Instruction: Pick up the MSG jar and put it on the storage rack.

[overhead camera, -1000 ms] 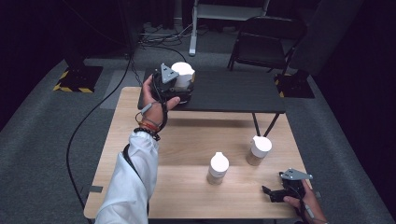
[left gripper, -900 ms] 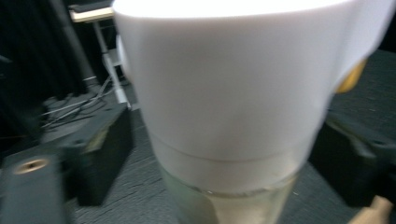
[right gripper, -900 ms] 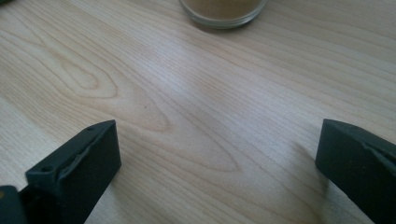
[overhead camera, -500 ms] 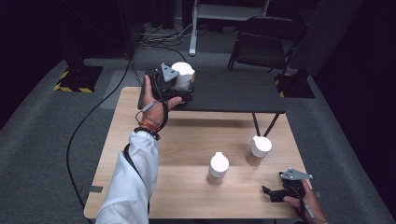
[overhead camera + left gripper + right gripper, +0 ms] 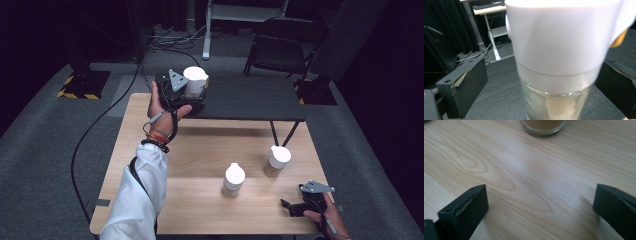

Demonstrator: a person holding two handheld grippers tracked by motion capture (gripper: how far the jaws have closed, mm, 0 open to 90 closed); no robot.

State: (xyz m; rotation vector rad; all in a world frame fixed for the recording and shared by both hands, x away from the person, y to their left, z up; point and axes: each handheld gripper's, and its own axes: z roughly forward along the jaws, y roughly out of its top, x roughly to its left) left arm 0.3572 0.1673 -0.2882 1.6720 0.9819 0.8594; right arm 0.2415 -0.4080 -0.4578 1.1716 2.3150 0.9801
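A glass jar with a white cap (image 5: 195, 80) stands on the black side table (image 5: 250, 97). My left gripper (image 5: 192, 95) is around it. In the left gripper view the jar (image 5: 554, 62) stands between the jaws with a gap on each side. The jaws have just been opening, and the left gripper (image 5: 539, 95) is now open with the jar loose between its pads. Low over the wooden table (image 5: 200, 150), near its front right corner, my right gripper (image 5: 290, 206) is open and empty. In its own view the right gripper (image 5: 540, 212) faces bare wood, with a jar base (image 5: 543, 125) ahead.
Two more white-capped jars stand on the wooden table, one in the middle (image 5: 233, 180) and one to its right (image 5: 276, 161). A black chair (image 5: 285, 40) stands behind the side table. A cable (image 5: 100, 125) trails over the floor at the left.
The left gripper's jaws look a little wider around the jar than a second ago. Neither hand has shifted noticeably, and the jars stand where they were.
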